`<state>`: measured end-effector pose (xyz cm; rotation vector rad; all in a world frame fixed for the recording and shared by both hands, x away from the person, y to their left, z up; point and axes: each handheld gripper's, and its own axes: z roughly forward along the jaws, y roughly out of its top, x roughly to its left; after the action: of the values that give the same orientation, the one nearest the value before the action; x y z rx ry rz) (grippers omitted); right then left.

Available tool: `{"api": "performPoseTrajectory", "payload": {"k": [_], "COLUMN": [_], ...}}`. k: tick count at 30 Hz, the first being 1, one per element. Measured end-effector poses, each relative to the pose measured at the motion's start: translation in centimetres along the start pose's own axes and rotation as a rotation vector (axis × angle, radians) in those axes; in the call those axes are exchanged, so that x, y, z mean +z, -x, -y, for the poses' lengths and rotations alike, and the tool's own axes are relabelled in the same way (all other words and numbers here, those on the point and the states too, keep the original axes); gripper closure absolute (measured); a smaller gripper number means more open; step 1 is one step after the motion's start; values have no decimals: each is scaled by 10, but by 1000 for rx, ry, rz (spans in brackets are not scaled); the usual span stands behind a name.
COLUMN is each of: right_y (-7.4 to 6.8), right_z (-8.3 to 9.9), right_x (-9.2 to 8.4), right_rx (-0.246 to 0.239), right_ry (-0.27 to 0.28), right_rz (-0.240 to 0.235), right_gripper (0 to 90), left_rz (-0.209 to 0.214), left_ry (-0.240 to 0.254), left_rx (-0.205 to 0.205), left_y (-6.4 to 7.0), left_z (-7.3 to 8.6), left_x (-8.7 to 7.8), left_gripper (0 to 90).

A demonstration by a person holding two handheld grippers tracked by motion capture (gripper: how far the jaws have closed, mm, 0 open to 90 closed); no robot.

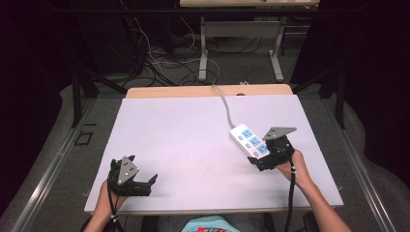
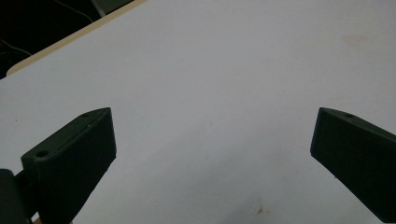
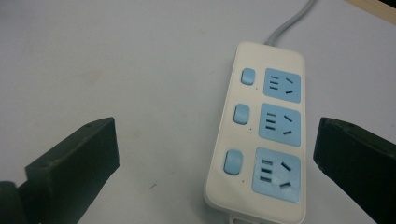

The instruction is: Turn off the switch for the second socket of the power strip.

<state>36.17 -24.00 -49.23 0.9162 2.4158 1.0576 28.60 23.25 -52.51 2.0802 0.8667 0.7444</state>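
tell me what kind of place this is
Probably a lab or workshop set up for recording handling tasks. A plain white table stands in a dark room, loose cables tangle on the floor behind it, and a person holds a gripper in each hand beside a power strip.

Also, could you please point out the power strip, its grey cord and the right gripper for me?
power strip (image 3: 261, 140): right gripper view, on the white face beside the middle socket.
grey cord (image 1: 224, 104): high view, midway along its run over the table.
right gripper (image 1: 263, 162): high view, between its open jaws.
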Motion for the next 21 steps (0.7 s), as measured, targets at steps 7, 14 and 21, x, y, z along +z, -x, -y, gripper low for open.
{"api": "performPoseTrajectory", "payload": {"k": [7, 14, 21], "right_y": [-3, -7, -10], "right_z": [10, 22, 32], "right_x": [-6, -13, -19], "right_rx": [5, 11, 19], "right_ry": [-1, -11, -21], "right_rz": [2, 12, 22], "right_gripper": [0, 0, 0], "left_rz": [2, -4, -2], "left_ry": [2, 4, 3], "left_rx": [0, 2, 2], "left_y": [0, 1, 1], "left_z": [0, 0, 0], "left_x": [0, 0, 0], "left_gripper": [1, 1, 1]}}
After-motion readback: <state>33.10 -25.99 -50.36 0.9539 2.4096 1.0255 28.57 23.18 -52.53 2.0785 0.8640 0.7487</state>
